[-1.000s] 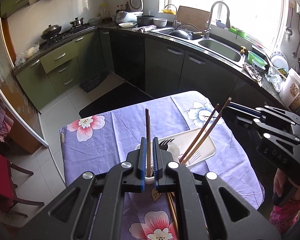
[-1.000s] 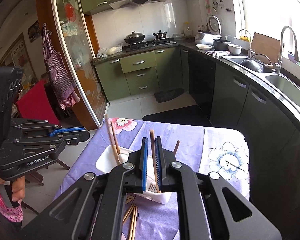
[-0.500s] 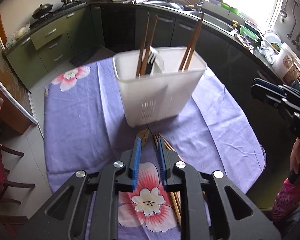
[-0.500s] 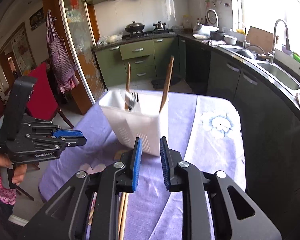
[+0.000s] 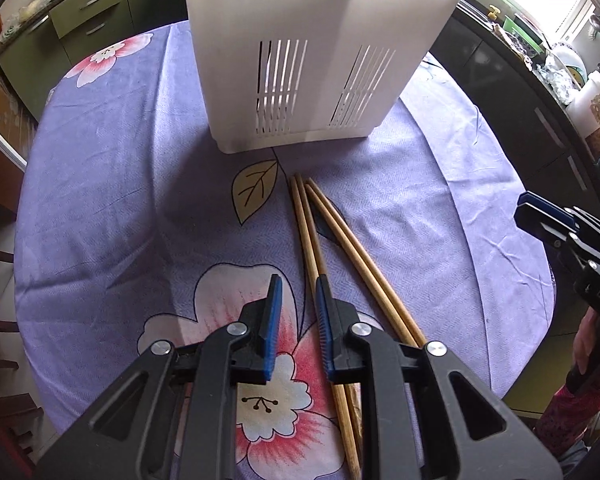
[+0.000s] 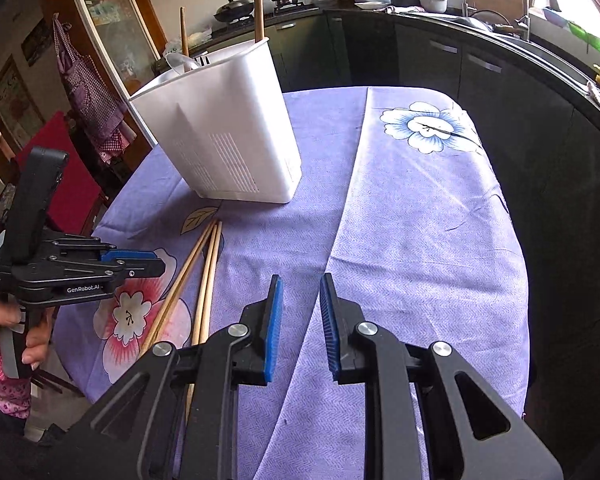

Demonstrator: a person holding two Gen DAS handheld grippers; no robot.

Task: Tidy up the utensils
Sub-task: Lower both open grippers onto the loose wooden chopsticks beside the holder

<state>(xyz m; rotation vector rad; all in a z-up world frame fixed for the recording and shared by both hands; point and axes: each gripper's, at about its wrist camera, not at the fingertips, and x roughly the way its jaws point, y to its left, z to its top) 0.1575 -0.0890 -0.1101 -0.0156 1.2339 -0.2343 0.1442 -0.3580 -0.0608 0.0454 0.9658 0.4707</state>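
The bench (image 5: 100, 184) fills both views, draped in a purple cloth with printed flowers; its near edge is hidden under the gripper bodies and its far edge is blocked by the holder in the left wrist view. On the far half stands the white utensil holder (image 5: 300, 52), upright, with slotted vents low on its walls. Its rim is cut off by the top of the left wrist view. In the right wrist view its rim shows, with two wooden sticks (image 6: 259, 0) rising from it and what look like a spoon bowl and fork tines (image 6: 188, 65) inside, too small to make out well.

Four loose chopsticks (image 5: 340, 232) lie flat on the cloth just near of the holder, two pairs with tips close together at the far end and fanning apart toward the camera. Their near ends disappear under the left gripper.

The left gripper (image 5: 298, 304) hangs low over the pink flower, jaws parted and empty, its right pad over the left pair of chopsticks; contact cannot be judged. The right gripper (image 6: 300, 304) hovers over bare cloth right of the chopsticks, jaws spread apart, holding nothing.
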